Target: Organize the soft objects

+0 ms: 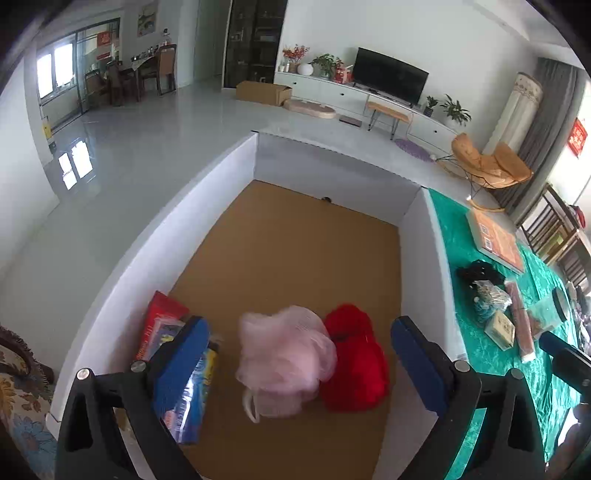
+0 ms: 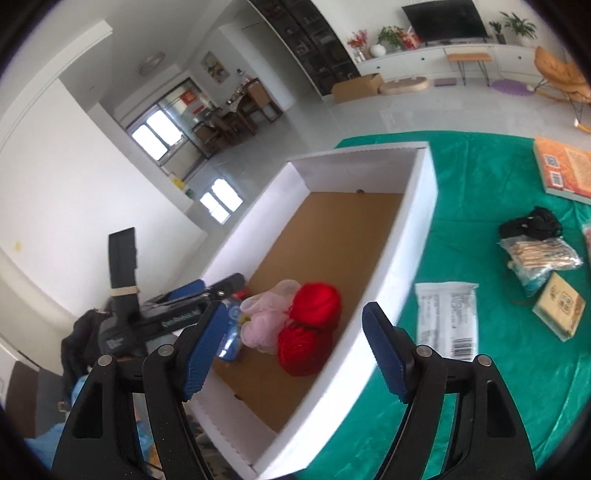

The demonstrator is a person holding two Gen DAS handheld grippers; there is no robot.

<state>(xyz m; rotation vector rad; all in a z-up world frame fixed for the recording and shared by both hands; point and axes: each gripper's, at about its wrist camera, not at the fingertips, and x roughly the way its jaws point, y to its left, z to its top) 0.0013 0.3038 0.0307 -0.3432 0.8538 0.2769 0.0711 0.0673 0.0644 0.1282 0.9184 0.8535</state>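
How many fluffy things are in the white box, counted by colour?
Pink puff: 1
Red yarn balls: 2
Total: 3, all lying together in the white box.

This is a home, an open living and dining room. A flat television point(image 1: 389, 75) stands on a long white sideboard point(image 1: 332, 92) in the upper middle of the left wrist view, with potted plants point(image 1: 327, 64) and red flowers point(image 1: 294, 53) beside it. An orange lounge chair point(image 1: 487, 166) sits at right near a grey curtain point(image 1: 550, 110). At upper left, wooden dining chairs point(image 1: 162, 68) surround a table by a glass door, and a framed picture point(image 1: 147, 18) hangs above on the wall over a glossy pale tiled floor point(image 1: 147, 155)
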